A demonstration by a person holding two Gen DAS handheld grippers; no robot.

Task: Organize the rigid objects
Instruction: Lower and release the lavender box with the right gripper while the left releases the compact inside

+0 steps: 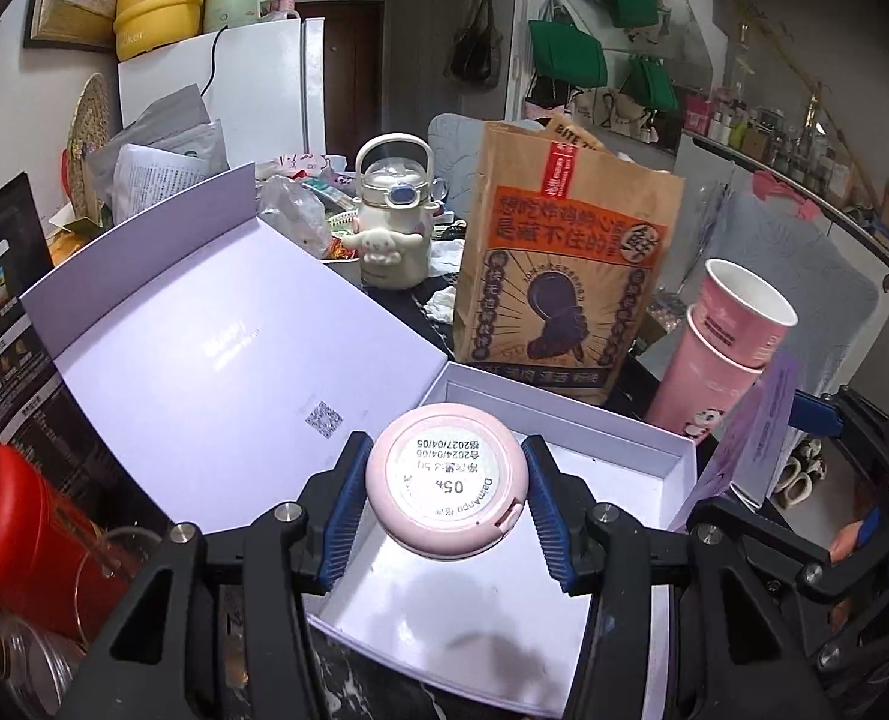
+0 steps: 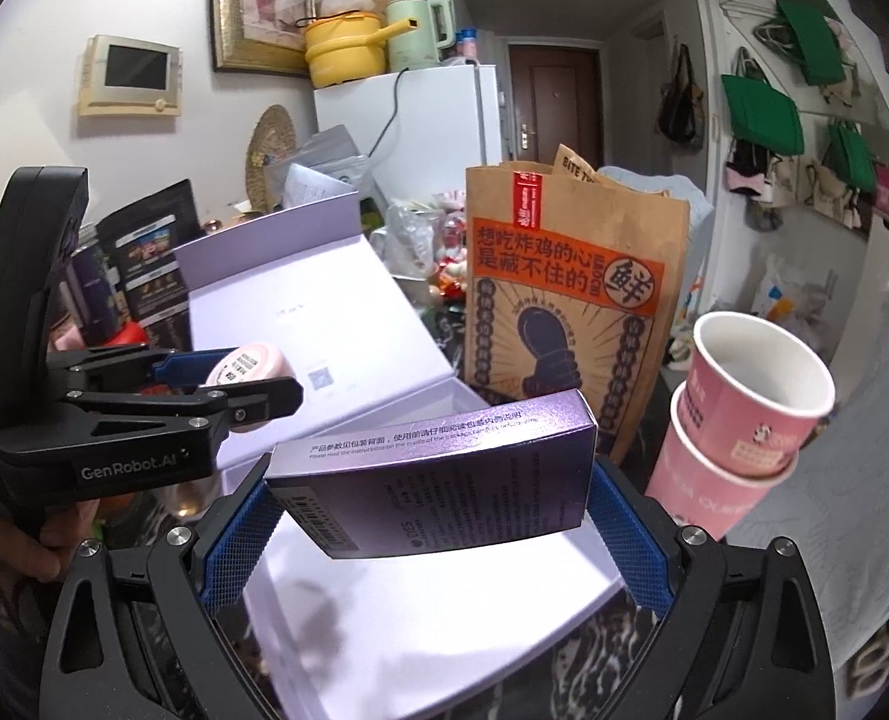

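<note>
While the open white box (image 1: 564,468) waits lid-back on the tabletop to receive items, the left gripper (image 1: 447,495) has its jaws clamped on a pink compact (image 1: 447,483) above it, and the right gripper (image 2: 432,534) likewise grips a purple carton (image 2: 438,480) over it.

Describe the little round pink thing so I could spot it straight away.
Find the open white box with its lilac lid folded back, in front of the tall brown paper bag. Just above it, the left tongs grip a round pink compact. Only it carries a white date-stamped label, unlike the pink cups.
</note>
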